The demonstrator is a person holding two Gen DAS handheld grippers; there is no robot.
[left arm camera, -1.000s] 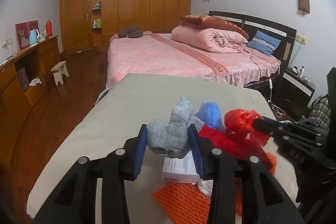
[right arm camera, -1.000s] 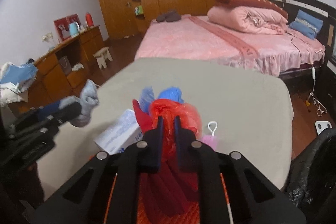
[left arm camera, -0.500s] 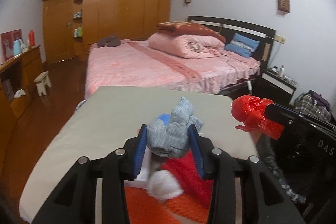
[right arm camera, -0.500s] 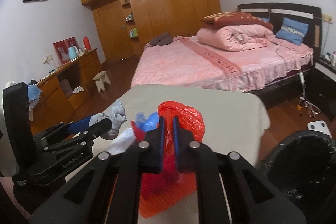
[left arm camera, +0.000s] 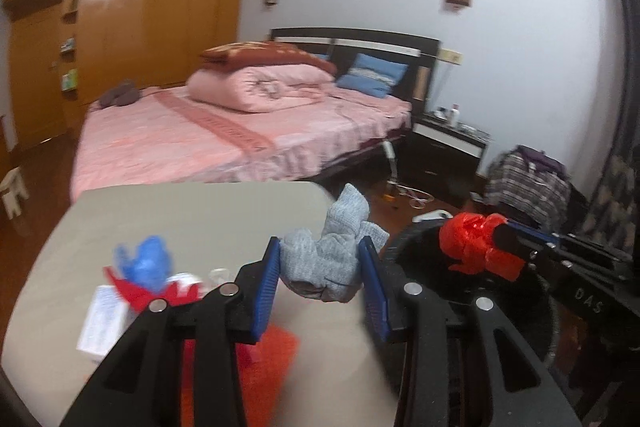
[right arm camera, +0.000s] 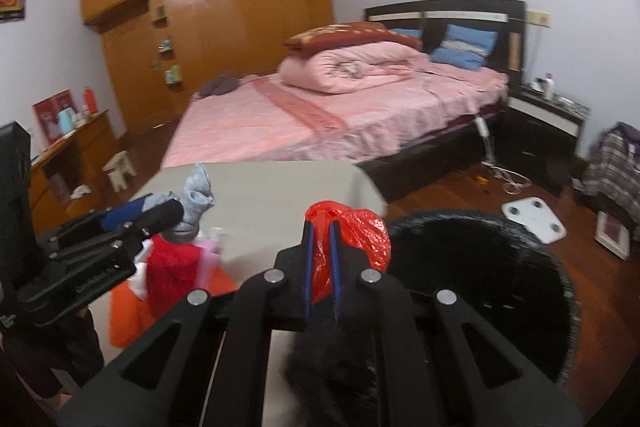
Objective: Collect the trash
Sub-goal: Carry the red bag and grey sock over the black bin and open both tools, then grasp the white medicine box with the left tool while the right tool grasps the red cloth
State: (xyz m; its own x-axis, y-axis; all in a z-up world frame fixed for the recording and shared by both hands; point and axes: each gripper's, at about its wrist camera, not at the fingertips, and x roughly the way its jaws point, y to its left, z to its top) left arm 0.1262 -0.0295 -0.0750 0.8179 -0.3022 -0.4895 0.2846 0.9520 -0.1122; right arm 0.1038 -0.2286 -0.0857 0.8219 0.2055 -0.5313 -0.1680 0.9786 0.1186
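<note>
Grey sock (left arm camera: 326, 255): bunched between the blue pads of the left tongs (left arm camera: 322, 283), above the desk's (left arm camera: 192, 215) right edge. One end sticks up and away from the camera, toward the bed (left arm camera: 224, 139); long axis roughly upright, tilted slightly right. The lower bulk sags below the pads. Left tongs are part-open, pads pressing the sock's two sides.

Red plastic bag (right arm camera: 352, 243): crumpled, pinched by the right tongs (right arm camera: 320, 259), whose pads stand nearly together with only a thin fold of bag between them. Most of the bag bulges up and to the right of the fingers; no clear long axis. It hangs over the gap between the desk corner and the rim of the black-lined bin (right arm camera: 500, 267), which sits just right of the desk on the floor. From the left wrist view, the bag sits at the tip of the right tongs, over the bin's near rim.

On the desk, left side: blue crumpled bag (left arm camera: 144, 263), red cloth (right arm camera: 172, 271), white box (left arm camera: 100, 323), orange mesh mat (left arm camera: 276, 351). Frames are motion-blurred; finer detail is unreadable.
</note>
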